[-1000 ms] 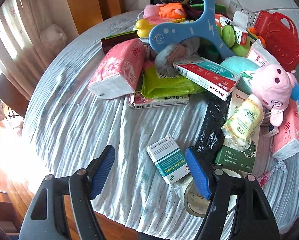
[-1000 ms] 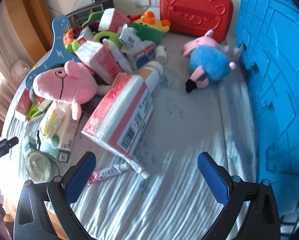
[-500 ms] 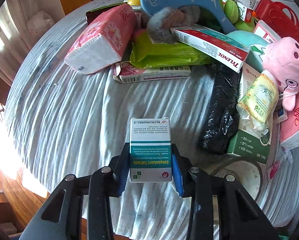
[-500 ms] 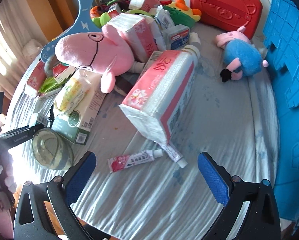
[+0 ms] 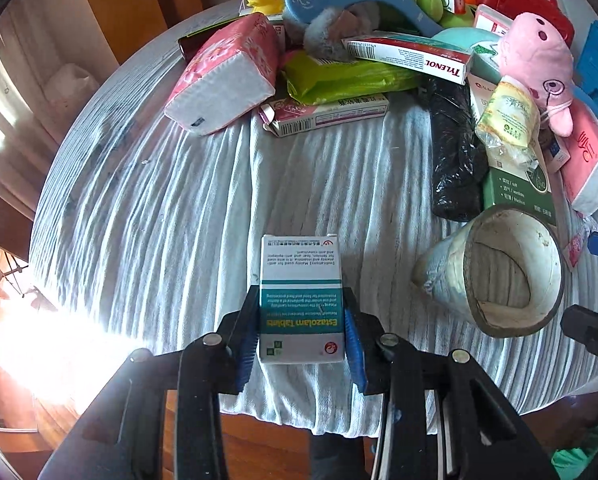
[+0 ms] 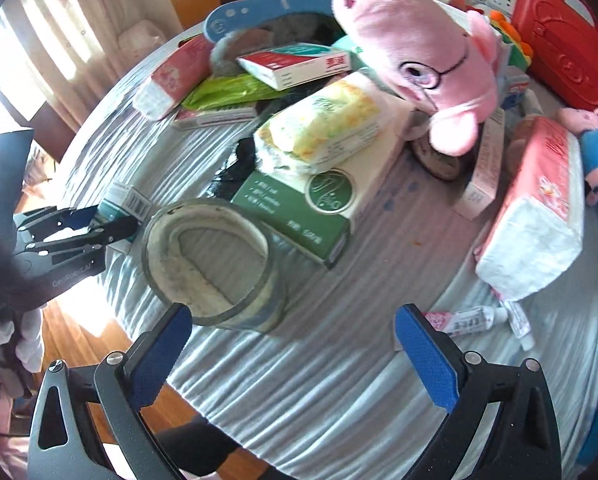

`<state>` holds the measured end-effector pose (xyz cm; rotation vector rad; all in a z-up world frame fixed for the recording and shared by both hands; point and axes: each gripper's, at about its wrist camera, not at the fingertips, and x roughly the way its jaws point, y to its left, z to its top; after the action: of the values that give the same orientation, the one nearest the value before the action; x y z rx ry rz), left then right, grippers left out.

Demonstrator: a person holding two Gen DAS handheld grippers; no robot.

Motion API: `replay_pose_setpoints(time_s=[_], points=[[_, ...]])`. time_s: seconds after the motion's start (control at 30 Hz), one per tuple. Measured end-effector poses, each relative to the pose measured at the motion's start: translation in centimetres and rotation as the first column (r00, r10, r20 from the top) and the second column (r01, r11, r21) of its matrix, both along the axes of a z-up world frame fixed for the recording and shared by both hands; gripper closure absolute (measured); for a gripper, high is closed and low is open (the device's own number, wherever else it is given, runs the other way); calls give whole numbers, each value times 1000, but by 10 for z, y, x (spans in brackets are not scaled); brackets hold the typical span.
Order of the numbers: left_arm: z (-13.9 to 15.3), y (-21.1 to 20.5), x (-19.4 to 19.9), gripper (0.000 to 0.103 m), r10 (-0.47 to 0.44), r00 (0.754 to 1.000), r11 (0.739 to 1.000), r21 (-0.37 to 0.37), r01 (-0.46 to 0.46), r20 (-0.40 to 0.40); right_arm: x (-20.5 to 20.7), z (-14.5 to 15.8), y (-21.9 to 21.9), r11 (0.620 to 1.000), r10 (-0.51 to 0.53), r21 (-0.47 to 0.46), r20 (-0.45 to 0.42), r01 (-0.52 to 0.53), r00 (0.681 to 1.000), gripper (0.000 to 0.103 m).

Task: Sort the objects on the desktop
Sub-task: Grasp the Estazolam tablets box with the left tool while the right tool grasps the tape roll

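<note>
While the left gripper point(image 5: 302, 330) clamps the tablet box point(image 5: 301, 300), the right gripper point(image 6: 295, 354) gapes empty.

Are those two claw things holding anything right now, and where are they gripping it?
The left gripper holds a small white-and-teal tablet box, pads pressed on its two long sides near the lower end. The right gripper is open and holds nothing.
</note>
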<state>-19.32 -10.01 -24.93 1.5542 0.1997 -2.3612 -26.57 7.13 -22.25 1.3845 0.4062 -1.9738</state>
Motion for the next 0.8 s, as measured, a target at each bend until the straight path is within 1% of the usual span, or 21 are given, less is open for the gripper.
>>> replay_pose_setpoints(time_s=[0.13, 0.2, 0.33, 0.43, 0.5, 0.53, 0.6, 0.73, 0.8], points=[[0, 11, 15, 66, 47, 999, 999, -8, -47, -26, 10, -9, -12, 995, 103, -11, -25, -104, 994, 0], [0, 19, 19, 66, 70, 997, 997, -15, -71, -42, 12, -14, -14, 989, 147, -21, -56, -148, 988, 0], [-5, 32, 22, 66, 117, 990, 991, -60, -122, -80, 11, -32, -16, 972, 203, -97, -96, -212, 974, 0], [-7, 36, 21, 66, 151, 982, 986, -61, -158, -111, 5, -45, -17, 967, 201, -138, -105, -214, 974, 0], [-11, 36, 19, 66, 168, 979, 982, -66, -176, -111, 5, -46, -18, 961, 200, -164, -146, -223, 969, 0], [-14, 28, 18, 66, 175, 978, 981, -61, -183, -112, 5, -46, -18, 960, 198, -170, -159, -224, 967, 0], [-13, 28, 19, 66, 181, 976, 981, -52, -188, -119, 6, -48, -18, 958, 179, -190, -188, -215, 966, 0], [-16, 24, 22, 66, 197, 969, 978, -32, -204, -150, 3, -47, -19, 960, 164, -197, -179, -199, 970, 0], [-16, 23, 20, 66, 190, 971, 980, -30, -197, -146, 3, -46, -22, 963, 175, -173, -179, -206, 968, 0]])
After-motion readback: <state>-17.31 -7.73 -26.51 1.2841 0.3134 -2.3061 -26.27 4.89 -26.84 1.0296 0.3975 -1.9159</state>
